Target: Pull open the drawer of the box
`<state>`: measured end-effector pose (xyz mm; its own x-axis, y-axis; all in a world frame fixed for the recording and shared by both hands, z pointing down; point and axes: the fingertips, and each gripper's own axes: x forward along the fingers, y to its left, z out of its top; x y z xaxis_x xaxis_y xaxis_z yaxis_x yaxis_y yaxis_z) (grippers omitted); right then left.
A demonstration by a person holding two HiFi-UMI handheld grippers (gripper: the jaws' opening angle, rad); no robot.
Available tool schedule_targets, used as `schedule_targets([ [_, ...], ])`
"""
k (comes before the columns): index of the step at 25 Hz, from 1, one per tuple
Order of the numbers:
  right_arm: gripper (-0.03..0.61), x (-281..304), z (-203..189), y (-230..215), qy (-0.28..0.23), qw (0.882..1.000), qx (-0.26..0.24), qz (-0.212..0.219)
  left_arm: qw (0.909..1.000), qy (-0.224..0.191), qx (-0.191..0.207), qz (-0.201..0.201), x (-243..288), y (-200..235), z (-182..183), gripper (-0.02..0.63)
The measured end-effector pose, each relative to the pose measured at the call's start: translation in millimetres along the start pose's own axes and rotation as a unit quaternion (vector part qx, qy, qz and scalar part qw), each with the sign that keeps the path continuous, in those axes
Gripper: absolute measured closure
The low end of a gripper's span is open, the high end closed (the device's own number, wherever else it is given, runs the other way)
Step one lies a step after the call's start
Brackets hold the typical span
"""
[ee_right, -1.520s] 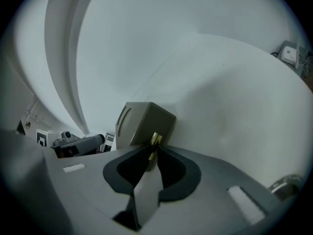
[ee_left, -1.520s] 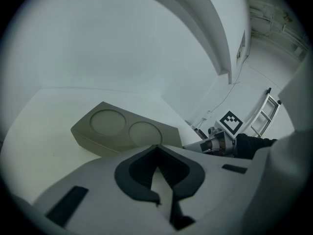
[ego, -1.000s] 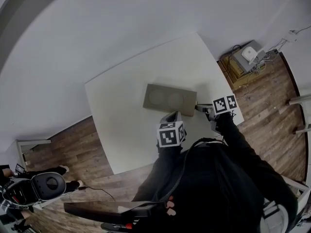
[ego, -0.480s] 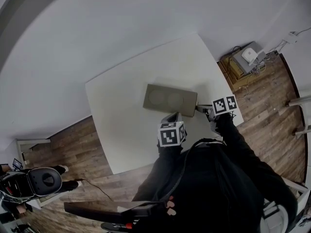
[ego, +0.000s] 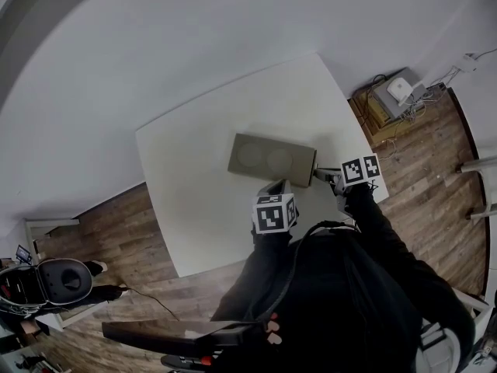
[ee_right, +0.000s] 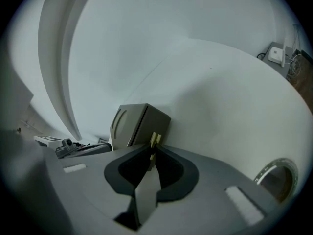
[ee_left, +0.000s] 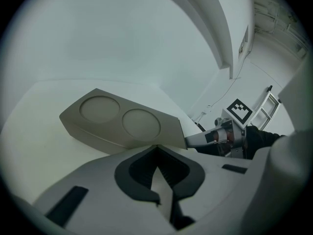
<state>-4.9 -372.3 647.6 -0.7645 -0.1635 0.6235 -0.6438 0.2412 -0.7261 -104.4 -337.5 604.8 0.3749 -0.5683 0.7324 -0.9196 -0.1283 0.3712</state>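
Observation:
A grey-beige box (ego: 272, 155) with two round dents in its top lies on the white table (ego: 194, 177). My right gripper (ego: 320, 174) is at the box's right end. In the right gripper view its jaws are closed on a small yellowish drawer handle (ee_right: 154, 140) on the end face of the box (ee_right: 139, 124). My left gripper (ego: 276, 186) is shut with nothing in it, its tips against the near long edge of the box (ee_left: 122, 124). The left gripper view also shows the right gripper (ee_left: 198, 140) at the box's end.
The table's right edge (ego: 373, 162) runs close behind the right gripper. Beyond it on the wooden floor stands a low stand with a white device and cables (ego: 397, 92). A dark round object (ego: 54, 282) sits on the floor at far left.
Both grippers and the box keep their places. The dark round object on the floor at far left has drifted further left.

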Motion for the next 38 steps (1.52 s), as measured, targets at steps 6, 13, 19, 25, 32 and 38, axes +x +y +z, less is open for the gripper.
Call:
schedule_targets([
  [6,0.546,-4,-11,-1,-0.006,1.000,-0.003,0.001,1.0000,-0.001,-0.002,0.001,-3,-1,-12,0.619],
  [13,0.546,-2,1,-3,-0.004,1.000,0.005,-0.004,1.0000,0.003,-0.003,-0.001,3,6,1,0.620],
  [19,0.546,-9,-8,-2,-0.008,1.000,0.004,0.000,1.0000,0.000,-0.001,0.000,-4,1,-7,0.620],
  [25,0.546,-9,-15,-2,-0.007,1.000,0.002,0.000,1.0000,-0.001,-0.001,-0.002,-6,0,-13,0.618],
  [32,0.546,-8,-3,-8,-0.007,1.000,0.006,-0.002,1.0000,0.004,0.005,-0.001,4,1,-3,0.619],
  [38,0.546,-10,0,-14,-0.008,1.000,0.014,-0.004,0.9999,0.009,0.012,0.001,9,5,1,0.619],
])
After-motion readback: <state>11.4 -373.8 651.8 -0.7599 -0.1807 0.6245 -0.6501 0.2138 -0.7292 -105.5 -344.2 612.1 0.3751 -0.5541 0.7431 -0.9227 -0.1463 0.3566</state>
